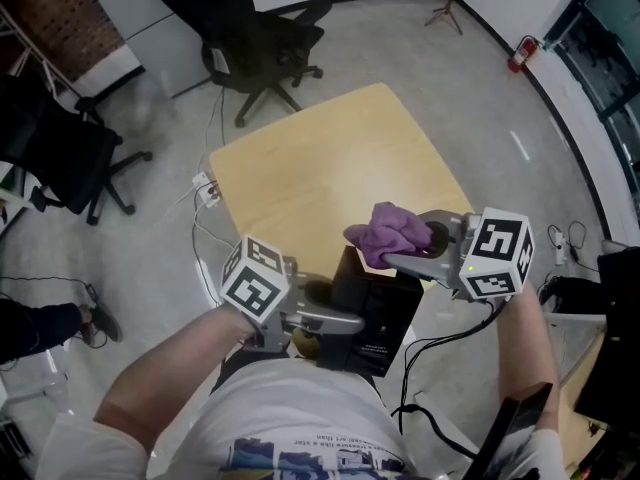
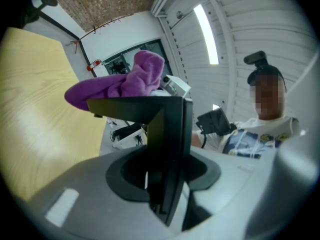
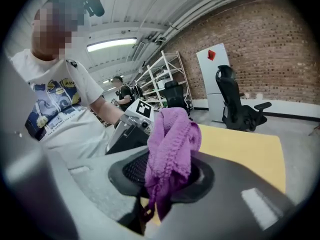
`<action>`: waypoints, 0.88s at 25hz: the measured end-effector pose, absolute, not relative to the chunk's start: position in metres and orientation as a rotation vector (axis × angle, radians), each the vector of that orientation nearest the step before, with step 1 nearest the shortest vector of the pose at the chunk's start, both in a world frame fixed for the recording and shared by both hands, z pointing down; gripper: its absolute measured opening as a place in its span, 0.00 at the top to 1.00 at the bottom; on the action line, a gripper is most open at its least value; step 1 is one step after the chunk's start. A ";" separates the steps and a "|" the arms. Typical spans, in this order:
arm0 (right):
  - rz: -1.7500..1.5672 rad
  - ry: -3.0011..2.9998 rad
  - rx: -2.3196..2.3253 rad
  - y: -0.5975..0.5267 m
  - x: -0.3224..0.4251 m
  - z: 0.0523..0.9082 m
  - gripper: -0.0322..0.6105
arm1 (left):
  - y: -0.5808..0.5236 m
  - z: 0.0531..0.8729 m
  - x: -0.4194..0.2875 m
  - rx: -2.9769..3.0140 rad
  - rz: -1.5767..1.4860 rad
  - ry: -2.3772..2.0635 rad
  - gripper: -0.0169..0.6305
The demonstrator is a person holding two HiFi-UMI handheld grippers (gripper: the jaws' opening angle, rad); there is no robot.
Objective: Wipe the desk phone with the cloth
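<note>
Left tongs [image 1: 340,320] pinch the black desk phone [image 1: 378,308] at lower centre. Right tongs [image 1: 405,258] grip the purple cloth [image 1: 388,230] just above it.

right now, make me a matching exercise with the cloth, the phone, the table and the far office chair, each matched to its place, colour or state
Things
1. purple cloth
2. desk phone
3. table
4. far office chair

Place, colour or state
A. stands on the floor beyond the table's far edge
B. clamped between the fingers of the left gripper
C. light yellow wood
D. clamped between the fingers of the right gripper

Pairs: 1-D, 2-B, 3-C, 4-A
</note>
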State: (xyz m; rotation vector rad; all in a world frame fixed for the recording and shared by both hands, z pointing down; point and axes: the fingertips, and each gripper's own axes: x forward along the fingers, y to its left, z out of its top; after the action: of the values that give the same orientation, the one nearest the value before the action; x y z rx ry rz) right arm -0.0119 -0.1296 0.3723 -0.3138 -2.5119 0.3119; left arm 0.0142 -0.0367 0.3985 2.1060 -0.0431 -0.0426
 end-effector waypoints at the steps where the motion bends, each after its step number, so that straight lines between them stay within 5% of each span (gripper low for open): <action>1: 0.327 -2.516 -0.301 -0.131 -0.011 0.375 0.79 | -0.035 0.398 0.014 2.106 -0.042 -0.041 0.69; 12: 0.221 -2.691 -0.419 -0.110 -0.026 0.297 0.79 | -0.032 0.404 0.010 2.098 -0.026 -0.038 0.69; 22: 0.220 -2.538 -0.575 -0.083 -0.048 0.332 0.79 | -0.024 0.399 0.015 2.106 0.003 -0.012 0.69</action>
State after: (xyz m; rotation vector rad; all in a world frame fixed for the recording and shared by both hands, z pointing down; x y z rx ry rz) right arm -0.0483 -0.0832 0.3317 -0.5749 -2.5382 0.2197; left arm 0.0150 -0.0240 0.3993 2.1064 -0.0125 0.0025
